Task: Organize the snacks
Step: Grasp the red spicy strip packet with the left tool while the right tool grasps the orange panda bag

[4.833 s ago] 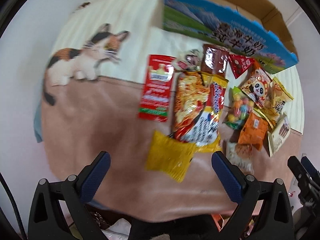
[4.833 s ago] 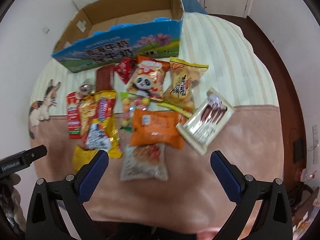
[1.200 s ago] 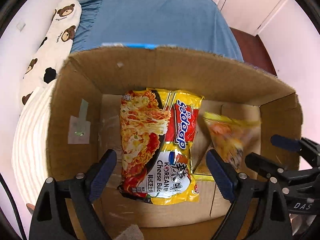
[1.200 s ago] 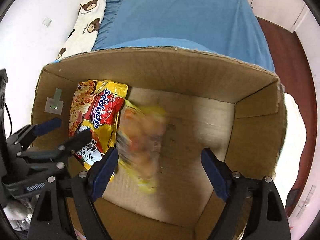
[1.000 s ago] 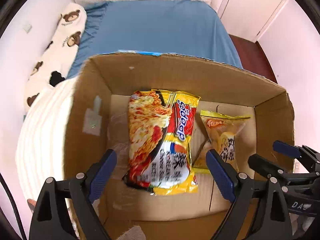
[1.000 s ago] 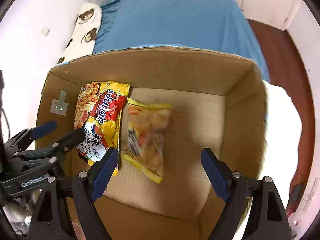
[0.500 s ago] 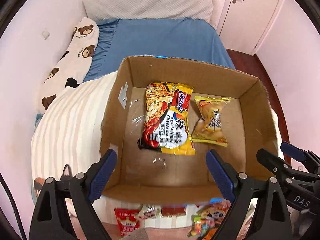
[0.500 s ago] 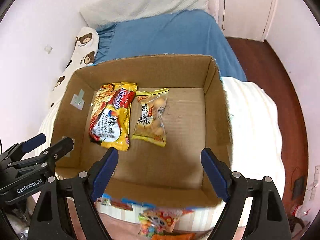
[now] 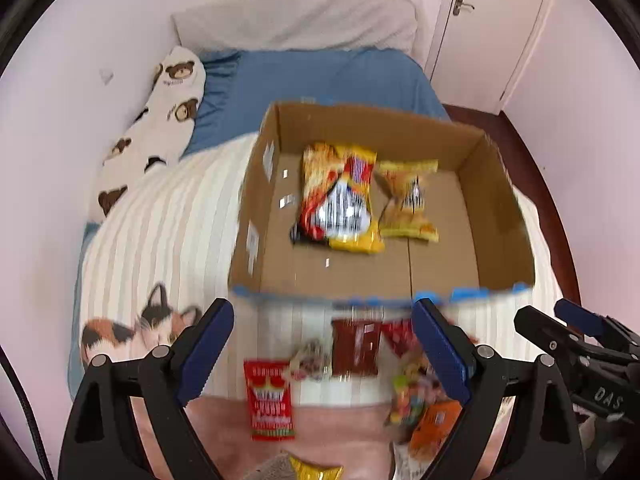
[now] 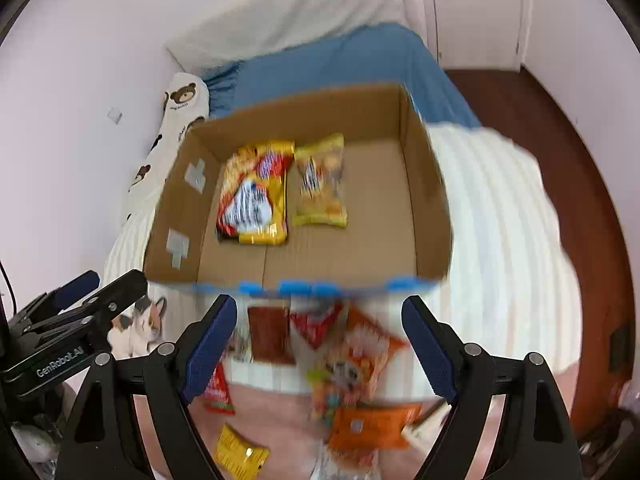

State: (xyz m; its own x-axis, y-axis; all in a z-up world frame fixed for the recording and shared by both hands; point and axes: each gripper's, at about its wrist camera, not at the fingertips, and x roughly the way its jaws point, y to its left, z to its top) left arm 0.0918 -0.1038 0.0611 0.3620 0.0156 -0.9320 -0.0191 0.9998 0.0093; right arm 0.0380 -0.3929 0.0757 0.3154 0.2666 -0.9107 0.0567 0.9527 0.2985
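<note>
— Where are you working?

— I'm standing over a bed (image 9: pixel 332 76) with a blue sheet, a grey pillow (image 9: pixel 296 20) lying at its head and a bear-print bolster (image 9: pixel 160 120) running along the wall. A striped blanket (image 9: pixel 168 224) with a cat picture (image 9: pixel 136 328) is covering the near half, and a white door (image 9: pixel 480 20) is showing in the far corner.

— What is sitting on the blanket?

— A cardboard box (image 10: pixel 424 200) is lying open there. Inside, a noodle pack (image 9: pixel 340 200) and a yellow snack bag (image 9: pixel 410 204) are resting flat side by side on the floor of the box, toward its far wall.

— And the remaining snacks?

— They are lying loose on the blanket just in front of the box: a brown pack (image 10: pixel 270 334), a red pack (image 9: pixel 270 400), an orange pack (image 10: pixel 372 426), a panda bag (image 10: pixel 360 356) and a small yellow pack (image 10: pixel 238 458). The pictures are blurring, so I'm reading no labels.

— What are your claws doing?

— I'm holding my left claw (image 9: pixel 324 354) over the loose snacks with its jaws standing wide apart, gripping nothing. My right claw (image 10: pixel 320 350) is hanging beside it, just as wide apart and also empty, touching none of the packs.
</note>
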